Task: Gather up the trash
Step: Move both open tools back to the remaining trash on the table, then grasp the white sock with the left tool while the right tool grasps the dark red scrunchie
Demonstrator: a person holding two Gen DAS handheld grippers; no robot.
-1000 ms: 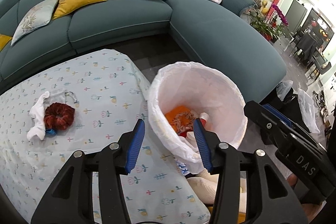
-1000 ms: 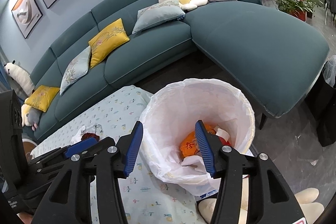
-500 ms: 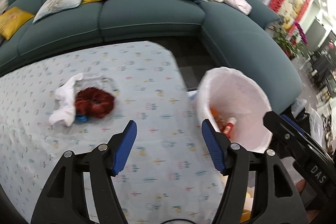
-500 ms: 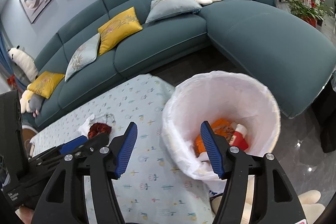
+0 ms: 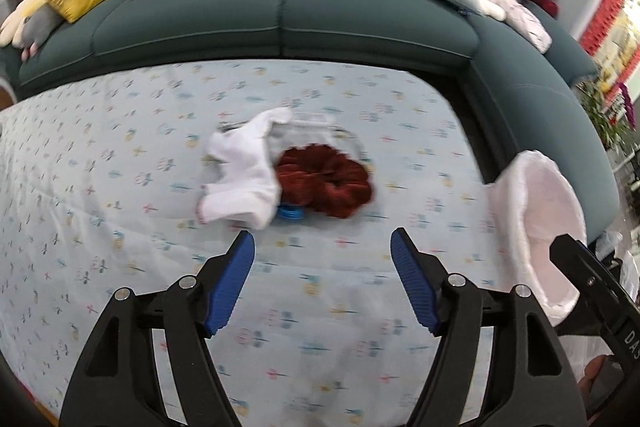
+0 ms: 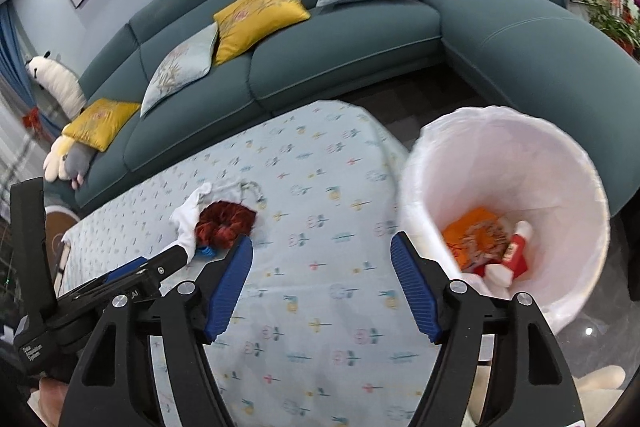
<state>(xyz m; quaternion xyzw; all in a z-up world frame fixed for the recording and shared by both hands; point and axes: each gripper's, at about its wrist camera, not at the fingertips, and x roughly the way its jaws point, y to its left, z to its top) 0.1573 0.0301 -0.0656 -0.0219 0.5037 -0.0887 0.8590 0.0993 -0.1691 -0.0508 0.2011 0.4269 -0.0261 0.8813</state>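
**Both grippers empty above the trash pile**

Left wrist view: the left hand-held gripper (image 5: 322,247) hangs over the counter (image 5: 120,187), its jaws opening with nothing between them. Just beyond it lie a white cloth (image 5: 244,171), a dark red scrunchie (image 5: 328,181) touching the cloth, and a small blue piece (image 5: 290,213).

Right wrist view: the right hand-held gripper (image 6: 322,255) is also opening and empty. The white-lined bin (image 6: 560,163) stands right of the scrunchie (image 6: 224,225), holding an orange wrapper (image 6: 474,231).
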